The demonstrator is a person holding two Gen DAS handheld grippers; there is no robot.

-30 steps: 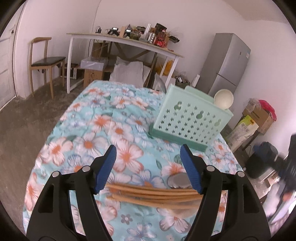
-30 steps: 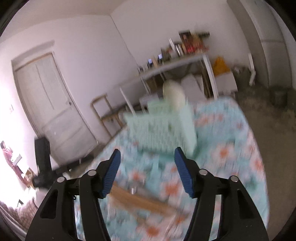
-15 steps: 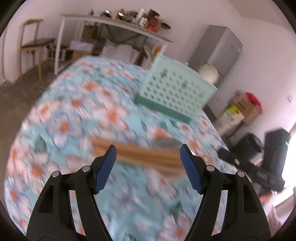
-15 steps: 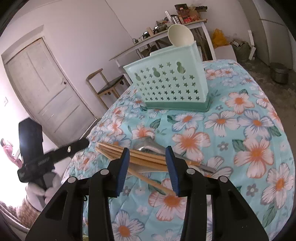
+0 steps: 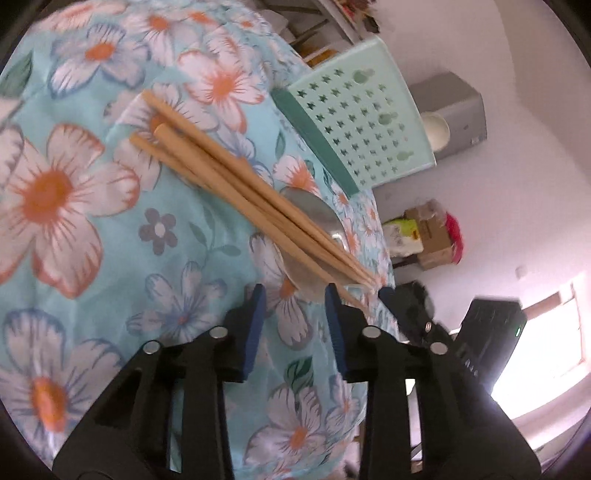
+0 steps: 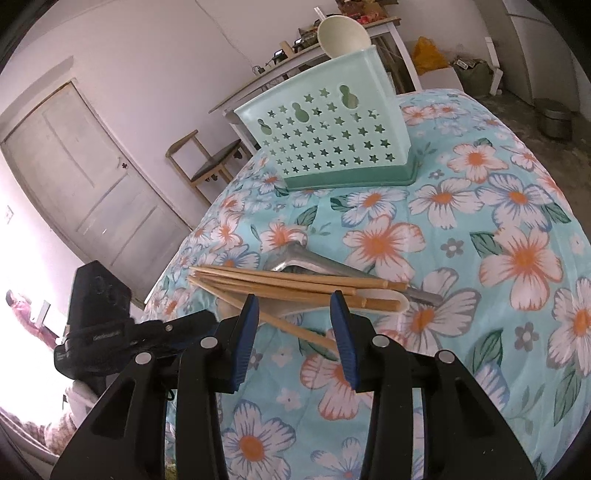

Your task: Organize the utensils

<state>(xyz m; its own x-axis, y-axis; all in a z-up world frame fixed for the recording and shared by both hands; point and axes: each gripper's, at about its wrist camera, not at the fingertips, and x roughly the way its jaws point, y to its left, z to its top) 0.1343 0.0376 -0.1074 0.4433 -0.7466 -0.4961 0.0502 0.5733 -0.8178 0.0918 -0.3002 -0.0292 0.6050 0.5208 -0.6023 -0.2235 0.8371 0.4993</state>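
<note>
Both your tools have dropped toward the chopsticks, which lie on the table in front of the green basket. Your left tool is closing, nothing gripped yet; your right tool stands released over them.

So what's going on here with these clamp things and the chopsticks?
Someone is tidying utensils using a hand-held gripper in each hand. A bundle of wooden chopsticks lies across a metal spoon on the flowered tablecloth. The left hand-held gripper is closing near the chopstick tips, with nothing gripped yet. The right hand-held gripper sits at the other end, a chopstick between its jaws but not pinched. The green holder behind has a white ladle in it.
</note>
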